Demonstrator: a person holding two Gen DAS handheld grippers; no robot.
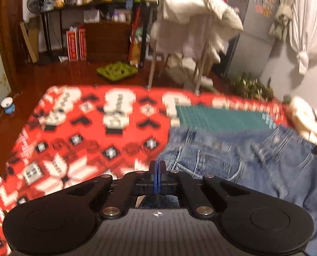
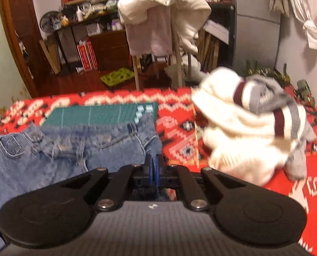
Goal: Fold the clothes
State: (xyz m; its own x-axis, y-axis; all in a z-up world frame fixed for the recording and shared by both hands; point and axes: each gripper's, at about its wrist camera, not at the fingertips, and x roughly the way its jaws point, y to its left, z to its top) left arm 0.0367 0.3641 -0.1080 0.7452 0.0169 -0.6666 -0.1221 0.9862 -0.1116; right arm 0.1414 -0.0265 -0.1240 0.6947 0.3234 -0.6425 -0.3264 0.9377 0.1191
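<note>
Blue jeans (image 1: 254, 162) (image 2: 69, 149) lie spread on a red patterned blanket (image 1: 77, 132) (image 2: 179, 128), waistband toward a green cutting mat (image 1: 222, 117) (image 2: 103, 113). My left gripper (image 1: 157, 167) is shut at the jeans' left edge, with denim showing between and under its blue pads. My right gripper (image 2: 154, 166) is shut at the jeans' right edge, denim pinched between its pads. A crumpled cream sweater with grey and maroon stripes (image 2: 250, 140) (image 1: 305, 119) sits on the blanket to the right of the jeans. Both views are motion-blurred.
Beyond the blanket's far edge stands a wooden chair draped with white clothes (image 1: 192, 21) (image 2: 162, 15). A green tray (image 1: 117, 70) (image 2: 118, 76) lies on the wood floor. Cluttered shelves (image 1: 90, 10) line the back wall, and a grey fridge (image 2: 256, 32) stands at right.
</note>
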